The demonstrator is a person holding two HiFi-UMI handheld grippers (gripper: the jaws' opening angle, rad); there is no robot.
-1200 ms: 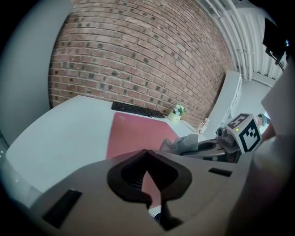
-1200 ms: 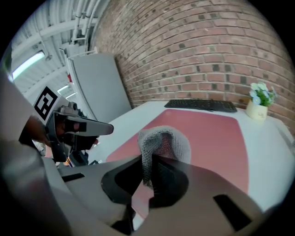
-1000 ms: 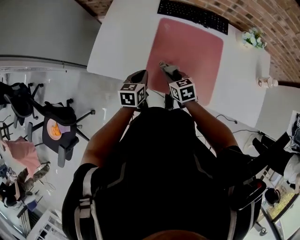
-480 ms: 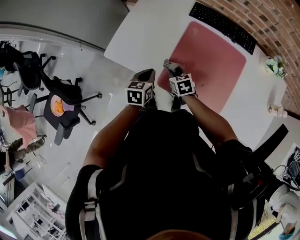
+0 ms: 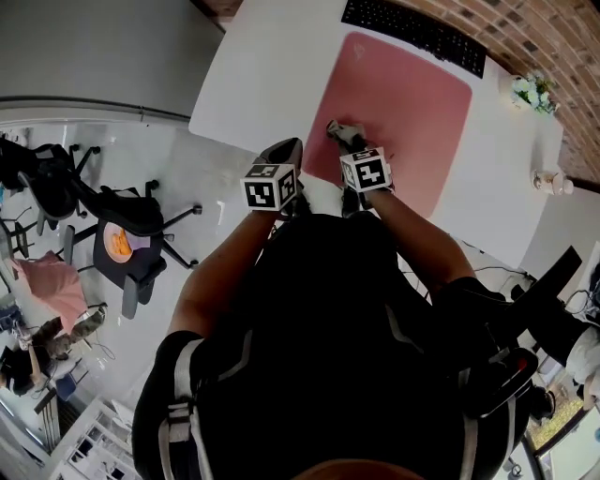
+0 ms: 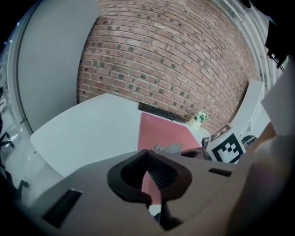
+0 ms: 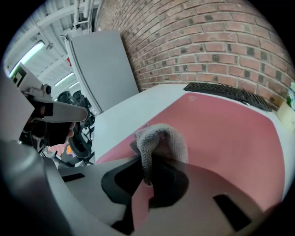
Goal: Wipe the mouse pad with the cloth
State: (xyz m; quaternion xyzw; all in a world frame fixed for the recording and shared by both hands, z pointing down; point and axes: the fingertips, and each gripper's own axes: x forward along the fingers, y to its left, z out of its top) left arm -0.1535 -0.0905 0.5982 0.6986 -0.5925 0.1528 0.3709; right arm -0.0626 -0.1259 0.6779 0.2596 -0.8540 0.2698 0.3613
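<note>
Cloth point(image 7: 159, 140) pinched in right tongs point(image 7: 150, 173), resting on pink mouse pad point(image 5: 403, 103)
Grey fold sits near the pad's 8 o'clock edge (touching it); left tongs point(image 6: 148, 168) closed, empty, at the counter point(image 5: 272, 66) edge.

You worked in an office: the white worktop point(image 5: 272, 61) carried a keyboard point(image 5: 412, 34) and mouse pad point(image 5: 408, 94), swivel chairs point(image 5: 131, 246) stood left of it, a brick wall point(image 6: 175, 60) behind it.

The keyboard point(image 5: 412, 28) runs off the head view's top edge. The person's arms and body cover part of the counter's point(image 5: 272, 66) near edge and the pad's point(image 5: 403, 103) near corner. The cloth's point(image 7: 159, 143) lower end disappears inside the right tool point(image 7: 148, 184). A pale object point(image 5: 551, 181) is too small to identify.
</note>
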